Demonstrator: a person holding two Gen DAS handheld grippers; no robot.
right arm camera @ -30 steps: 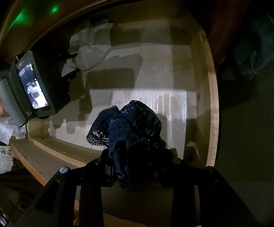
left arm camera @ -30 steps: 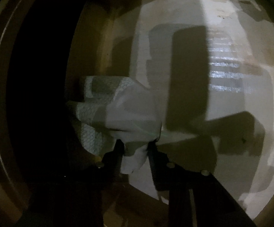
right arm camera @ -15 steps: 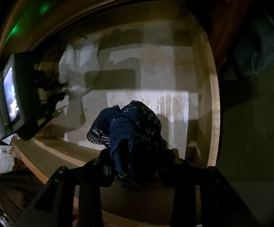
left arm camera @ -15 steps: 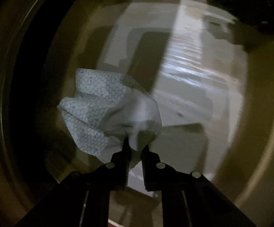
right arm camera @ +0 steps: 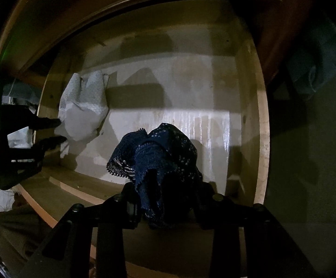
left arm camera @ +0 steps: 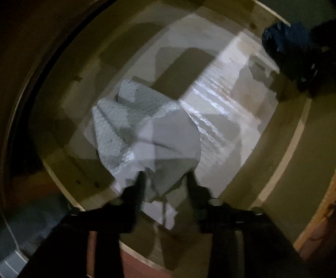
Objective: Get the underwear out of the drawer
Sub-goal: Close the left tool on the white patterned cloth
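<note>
Dim open wooden drawer (right arm camera: 261, 120) with a pale, glossy floor. The left gripper (left arm camera: 165, 180), its jaws opening, has crumpled white honeycomb-print underwear (left arm camera: 142, 134) loose between its fingers, above the drawer's left side. The right gripper (right arm camera: 165, 199) pinches bunched navy lace underwear (right arm camera: 156, 159) over the near edge.

White undies (left arm camera: 144, 136) crumpled, hanging over drawer (right arm camera: 261, 125) floor; navy lace pair (right arm camera: 158, 159) bunching up nr front.
</note>
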